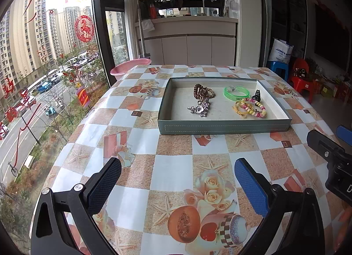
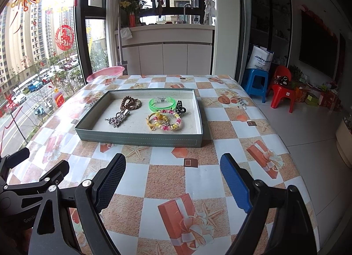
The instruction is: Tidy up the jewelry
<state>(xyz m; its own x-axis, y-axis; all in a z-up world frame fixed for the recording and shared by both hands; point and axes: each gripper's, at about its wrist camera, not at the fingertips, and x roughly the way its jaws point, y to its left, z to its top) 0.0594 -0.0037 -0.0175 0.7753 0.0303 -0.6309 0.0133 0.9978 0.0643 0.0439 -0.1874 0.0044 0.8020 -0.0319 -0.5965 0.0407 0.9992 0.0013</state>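
A shallow green tray (image 1: 224, 127) (image 2: 140, 138) sits on the patterned table. Inside lie brown bead bracelets (image 1: 203, 91) (image 2: 131, 103), a silver charm piece (image 1: 199, 108) (image 2: 117, 119), a green bangle (image 1: 236, 93) (image 2: 161, 103), a black hair claw (image 1: 257, 96) (image 2: 180, 106), and pink-yellow bead bracelets (image 1: 253, 107) (image 2: 168, 121). My left gripper (image 1: 178, 178) is open and empty, near the table's front. My right gripper (image 2: 172, 173) is open and empty, also short of the tray. The right gripper shows at the right edge of the left wrist view (image 1: 330, 151).
A pink basin (image 1: 129, 66) (image 2: 105, 73) stands beyond the table's far left corner by the window. A blue stool (image 2: 255, 83) and red chair (image 2: 282, 91) stand on the floor to the right. The table edge drops off at right.
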